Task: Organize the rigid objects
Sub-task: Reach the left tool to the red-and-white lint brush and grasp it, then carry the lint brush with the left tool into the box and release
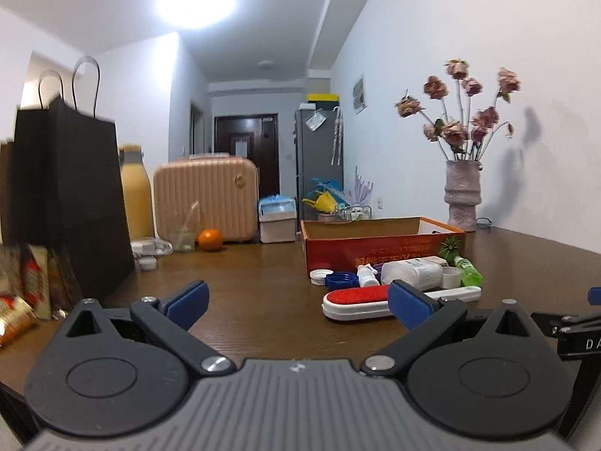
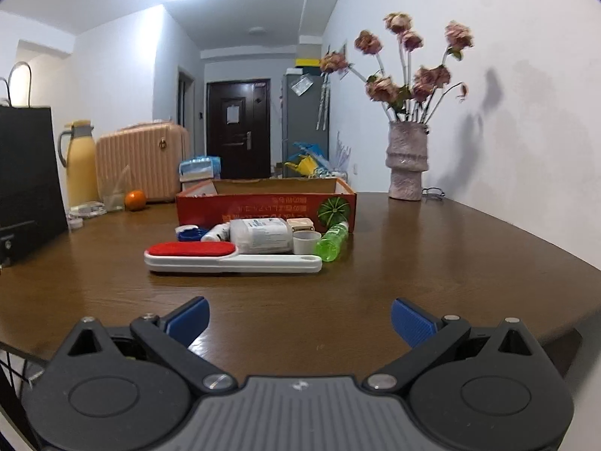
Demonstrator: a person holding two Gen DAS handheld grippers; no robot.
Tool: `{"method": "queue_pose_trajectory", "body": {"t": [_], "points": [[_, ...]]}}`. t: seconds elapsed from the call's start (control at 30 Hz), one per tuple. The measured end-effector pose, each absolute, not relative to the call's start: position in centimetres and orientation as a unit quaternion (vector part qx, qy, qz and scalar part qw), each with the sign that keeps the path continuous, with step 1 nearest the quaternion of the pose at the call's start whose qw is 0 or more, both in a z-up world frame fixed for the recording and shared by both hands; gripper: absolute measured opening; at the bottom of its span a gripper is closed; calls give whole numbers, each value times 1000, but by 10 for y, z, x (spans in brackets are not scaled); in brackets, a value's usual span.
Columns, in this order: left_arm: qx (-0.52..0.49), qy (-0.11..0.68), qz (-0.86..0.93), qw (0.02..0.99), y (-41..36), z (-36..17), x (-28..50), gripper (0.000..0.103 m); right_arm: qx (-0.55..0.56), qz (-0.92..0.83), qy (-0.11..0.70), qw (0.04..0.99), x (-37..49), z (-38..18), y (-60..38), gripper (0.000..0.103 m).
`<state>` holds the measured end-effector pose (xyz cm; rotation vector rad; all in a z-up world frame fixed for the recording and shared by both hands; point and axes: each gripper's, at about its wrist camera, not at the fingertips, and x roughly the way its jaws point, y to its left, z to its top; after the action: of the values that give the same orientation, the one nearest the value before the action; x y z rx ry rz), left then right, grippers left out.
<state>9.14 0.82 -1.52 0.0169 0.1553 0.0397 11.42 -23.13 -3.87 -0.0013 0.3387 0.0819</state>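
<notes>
A white lint brush with a red pad (image 2: 210,256) (image 1: 360,300) lies on the brown table (image 2: 413,263) in front of a red cardboard box (image 2: 263,205) (image 1: 375,244). Behind the brush lie a white bottle (image 2: 261,235) (image 1: 413,272), a green bottle (image 2: 332,242) (image 1: 469,272), a small white cup (image 2: 306,241), a small spray bottle (image 1: 366,276) and blue and white lids (image 1: 340,280). My right gripper (image 2: 298,319) stands open, short of the brush, nothing between its fingers. My left gripper (image 1: 298,304) is open too, left of the brush.
A black paper bag (image 1: 64,195), snack packets (image 1: 26,297), a yellow flask (image 1: 135,191), a pink case (image 1: 206,203), an orange (image 1: 209,239) and a glass (image 1: 183,238) fill the left and back. A vase of dried roses (image 2: 407,161) stands at the back right by the wall.
</notes>
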Motion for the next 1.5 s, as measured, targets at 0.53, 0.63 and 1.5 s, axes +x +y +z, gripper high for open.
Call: {"method": "queue_pose_trajectory", "body": {"t": [0.53,0.63,1.5], "points": [[-67,325,-84,940,23,-20,300,103,81,123,306,940,319,-34,-291,46],[-66,333,-81,937,25,-27,318,100,90,137,321,933,337,-42,-292,39],[-153,279,-100,943,37,-9,228,60,216,135,254,933,244,-44,-297,14]]}}
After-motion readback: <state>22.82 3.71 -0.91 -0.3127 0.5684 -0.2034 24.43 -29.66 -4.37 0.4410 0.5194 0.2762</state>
